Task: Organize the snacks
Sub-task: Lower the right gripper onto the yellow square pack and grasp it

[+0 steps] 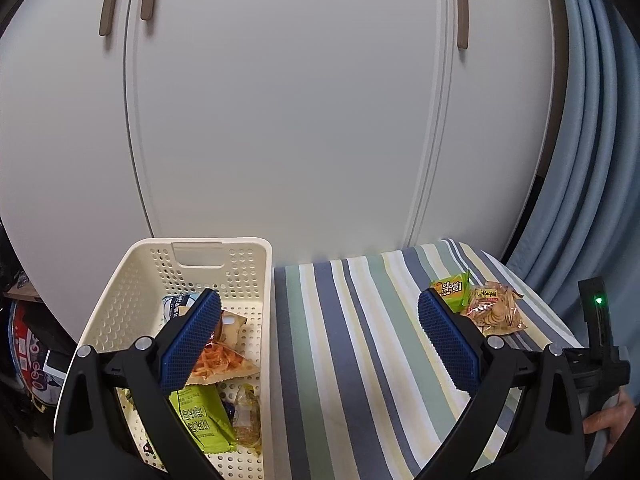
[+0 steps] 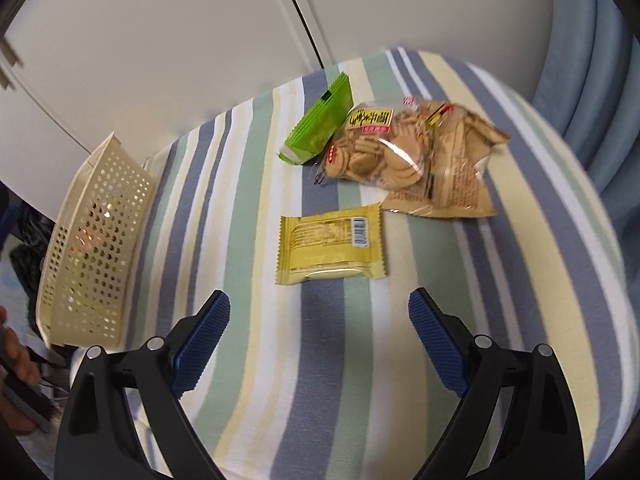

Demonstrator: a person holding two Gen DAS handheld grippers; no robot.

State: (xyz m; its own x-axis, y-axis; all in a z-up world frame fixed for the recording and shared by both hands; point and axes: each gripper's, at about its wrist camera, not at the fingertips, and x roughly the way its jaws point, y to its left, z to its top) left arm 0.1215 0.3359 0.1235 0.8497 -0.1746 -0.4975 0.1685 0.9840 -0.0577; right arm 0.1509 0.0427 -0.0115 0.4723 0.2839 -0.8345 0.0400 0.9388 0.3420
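Left tongs (image 1: 319, 322) spread wide, blue ribbed pads (image 1: 192, 340) facing each other, nothing between them. Right tongs (image 2: 319, 338) likewise parted wide, empty, tilted downward. A hand (image 1: 610, 420) wrapped on a black grip at the lower right edge of the left wrist view; another hand (image 2: 16, 368) at the left edge of the right wrist view.

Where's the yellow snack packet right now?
Right wrist view: the yellow packet lies flat on the striped cloth, ahead of the open right gripper, nearer than the biscuit bag.

striped surface (image 2: 328, 360) | on it: basket (image 2: 96, 240), yellow packet (image 2: 332, 246), green packet (image 2: 320, 124), biscuit bag (image 2: 404, 152)
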